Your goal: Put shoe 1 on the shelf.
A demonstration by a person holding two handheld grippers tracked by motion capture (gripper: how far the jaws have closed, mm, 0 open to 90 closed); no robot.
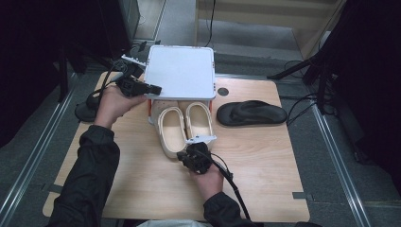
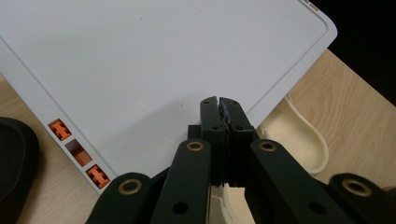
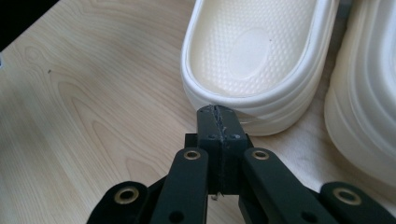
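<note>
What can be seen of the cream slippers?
The cream slippers are a pair of open-heeled slides, moulded from what looks like foam or rubber, with dimpled footbeds and ribbed sides. They lie side by side, soles down, on the table, toes tucked under the white box. The shut right gripper sits at one slipper's heel.

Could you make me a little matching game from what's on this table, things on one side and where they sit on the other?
Things:
1. black sandal
2. cream slippers
3. white box lid
4. right hand-held gripper

Places:
A. raised above the slippers' toes
B. at a slipper's heel
C. alone, right of the box
D. side by side, toes under the lid

Pairs: 1-C, 2-D, 3-A, 4-B
</note>
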